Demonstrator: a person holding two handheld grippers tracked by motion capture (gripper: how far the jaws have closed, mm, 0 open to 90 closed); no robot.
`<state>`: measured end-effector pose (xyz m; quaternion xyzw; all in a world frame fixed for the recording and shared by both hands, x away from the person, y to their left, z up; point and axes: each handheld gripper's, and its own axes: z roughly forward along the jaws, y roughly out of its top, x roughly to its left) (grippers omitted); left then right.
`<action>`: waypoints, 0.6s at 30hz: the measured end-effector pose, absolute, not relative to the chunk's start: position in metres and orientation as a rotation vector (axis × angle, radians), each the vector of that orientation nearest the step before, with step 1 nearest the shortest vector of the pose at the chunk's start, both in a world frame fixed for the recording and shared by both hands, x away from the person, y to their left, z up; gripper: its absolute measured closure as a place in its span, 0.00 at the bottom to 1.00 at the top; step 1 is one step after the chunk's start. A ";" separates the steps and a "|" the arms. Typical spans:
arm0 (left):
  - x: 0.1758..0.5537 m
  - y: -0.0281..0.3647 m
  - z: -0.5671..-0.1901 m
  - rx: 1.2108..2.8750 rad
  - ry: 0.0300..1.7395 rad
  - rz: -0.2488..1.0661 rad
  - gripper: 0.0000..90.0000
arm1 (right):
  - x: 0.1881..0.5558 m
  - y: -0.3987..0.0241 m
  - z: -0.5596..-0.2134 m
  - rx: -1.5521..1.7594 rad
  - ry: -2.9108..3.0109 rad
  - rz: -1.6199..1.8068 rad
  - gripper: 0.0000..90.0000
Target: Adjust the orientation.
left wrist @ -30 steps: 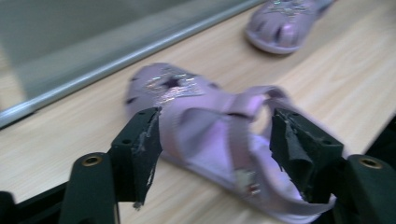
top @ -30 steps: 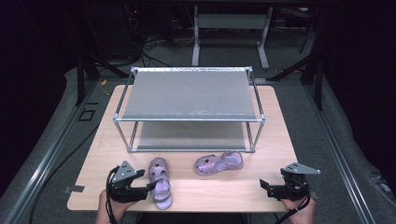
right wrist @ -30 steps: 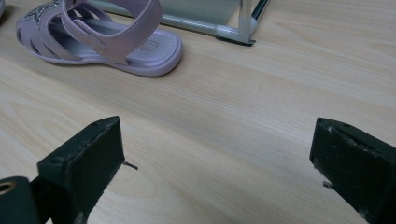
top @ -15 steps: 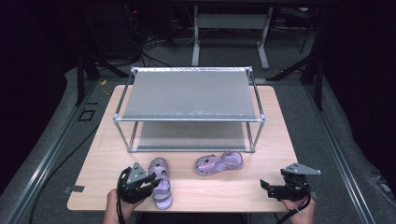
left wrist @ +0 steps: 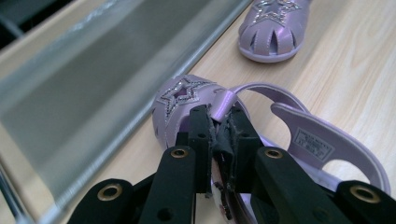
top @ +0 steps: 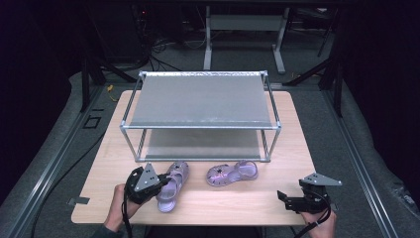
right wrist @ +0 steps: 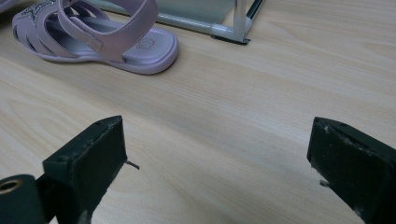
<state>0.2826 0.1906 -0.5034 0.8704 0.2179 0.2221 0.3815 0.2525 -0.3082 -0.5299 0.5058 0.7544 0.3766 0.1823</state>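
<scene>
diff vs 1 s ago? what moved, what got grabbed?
The left gripper moved in toward the near sandal, and its jaws have just been closing; they are now shut on that sandal's side wall, as the left gripper view shows. The right gripper stayed put, jaws open. The other sandal and the rack have not shifted.

Black fingers [left wrist: 201,140] with brass rivets, grey three-cornered plates.

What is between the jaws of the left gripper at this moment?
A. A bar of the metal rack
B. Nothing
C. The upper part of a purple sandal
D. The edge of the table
C: in the left gripper view the left gripper has its jaws pressed on the strap part of the near purple sandal, beside the rack.
</scene>
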 end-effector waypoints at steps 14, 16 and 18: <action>0.263 0.221 -0.510 1.980 0.936 0.489 0.20 | 0.255 -0.301 -0.528 1.421 2.145 1.072 0.04; 0.256 0.221 -0.509 1.951 0.985 0.507 0.16 | 0.255 -0.300 -0.528 1.423 2.142 1.073 0.04; 0.250 0.217 -0.510 1.944 1.015 0.519 0.13 | 0.255 -0.300 -0.528 1.422 2.136 1.086 0.04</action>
